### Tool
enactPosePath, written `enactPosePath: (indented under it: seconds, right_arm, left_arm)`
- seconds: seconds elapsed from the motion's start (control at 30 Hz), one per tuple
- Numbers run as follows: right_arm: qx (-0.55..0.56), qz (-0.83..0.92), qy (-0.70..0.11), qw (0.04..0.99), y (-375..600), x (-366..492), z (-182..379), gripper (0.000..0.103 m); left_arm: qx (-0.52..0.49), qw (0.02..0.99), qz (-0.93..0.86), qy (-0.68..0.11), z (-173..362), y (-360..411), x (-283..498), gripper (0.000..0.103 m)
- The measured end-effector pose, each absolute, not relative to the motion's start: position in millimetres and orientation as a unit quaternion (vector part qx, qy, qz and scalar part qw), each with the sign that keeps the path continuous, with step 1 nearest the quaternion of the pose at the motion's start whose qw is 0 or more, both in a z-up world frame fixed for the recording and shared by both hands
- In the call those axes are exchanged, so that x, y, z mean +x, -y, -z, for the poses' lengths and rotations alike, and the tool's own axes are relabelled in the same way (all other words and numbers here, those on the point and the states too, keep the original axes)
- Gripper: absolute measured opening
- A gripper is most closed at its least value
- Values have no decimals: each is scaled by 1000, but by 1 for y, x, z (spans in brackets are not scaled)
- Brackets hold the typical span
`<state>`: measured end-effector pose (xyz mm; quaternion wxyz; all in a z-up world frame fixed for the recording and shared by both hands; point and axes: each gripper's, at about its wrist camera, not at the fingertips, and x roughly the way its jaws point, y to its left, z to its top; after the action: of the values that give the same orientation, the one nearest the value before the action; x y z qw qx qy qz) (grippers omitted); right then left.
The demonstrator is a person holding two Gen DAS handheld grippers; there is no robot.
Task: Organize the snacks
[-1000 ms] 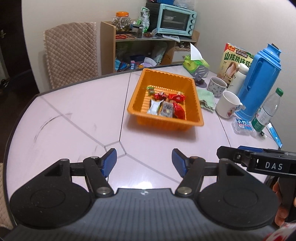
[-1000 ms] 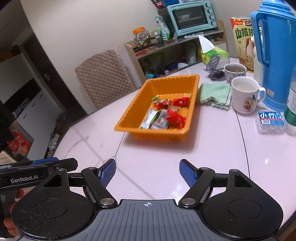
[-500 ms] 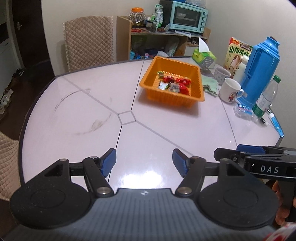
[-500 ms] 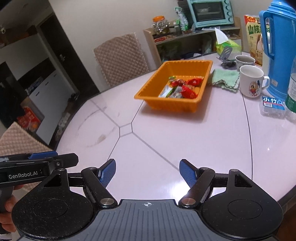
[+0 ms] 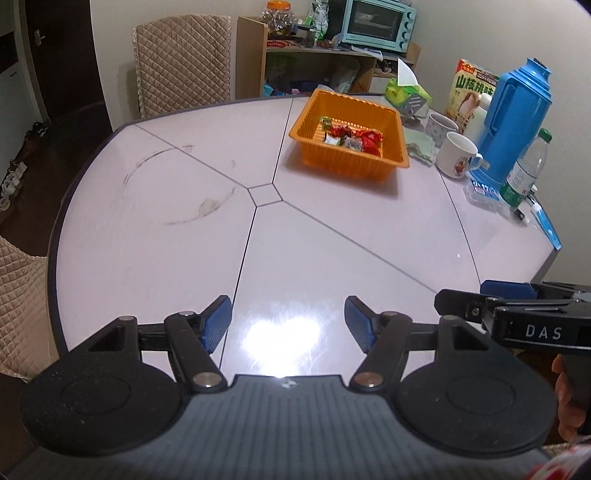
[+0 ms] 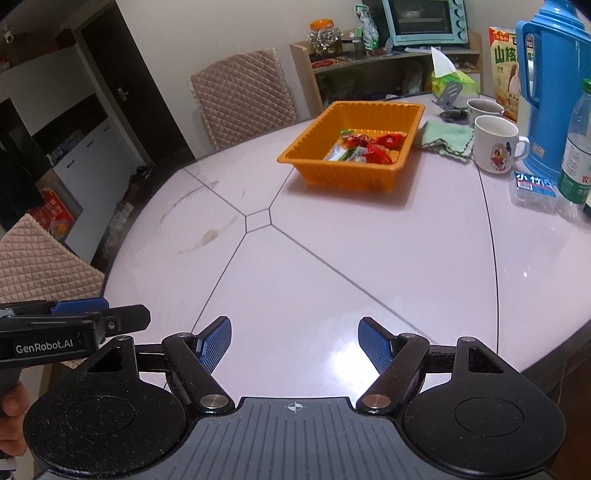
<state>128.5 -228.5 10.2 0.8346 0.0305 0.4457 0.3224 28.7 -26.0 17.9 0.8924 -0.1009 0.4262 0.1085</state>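
Observation:
An orange plastic tray (image 5: 391,162) (image 6: 306,162) sits on the far side of the pale round table (image 5: 184,240) (image 6: 369,266). Several wrapped snacks (image 5: 351,138) (image 6: 365,147), mostly red, lie in it. My left gripper (image 5: 288,323) hangs open over the table's near edge, far from the tray, nothing between its blue pads. My right gripper (image 6: 295,345) is likewise open and empty over the near edge. Each gripper shows at the side of the other's view, with a hand on its handle.
Right of the tray stand two mugs (image 6: 496,142), a green cloth (image 6: 445,138), a blue thermos (image 5: 517,122), a water bottle (image 5: 524,170), a tissue pack (image 6: 533,186), a tissue box (image 5: 404,92) and a snack box (image 5: 469,92). Quilted chairs (image 5: 183,55) ring the table. A shelf with an oven (image 5: 376,22) stands behind.
Both grippers have pulled back from the tray toward the table's near edge; the tray now looks smaller and farther. Their jaws stay open and empty.

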Motion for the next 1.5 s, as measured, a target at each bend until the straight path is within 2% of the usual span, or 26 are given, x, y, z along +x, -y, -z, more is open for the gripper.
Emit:
enactPosePath:
  seconds: [0.43,1.5]
  right_arm:
    - [17,-309,-449,838,198,88,-14,76]
    - [16,-283,-454,845,181,80,-12,76]
  left_arm:
    - [-98,891,-91,-434,-16,2,2,67]
    - [-93,895,-66,-432,-14,-6,1,68]
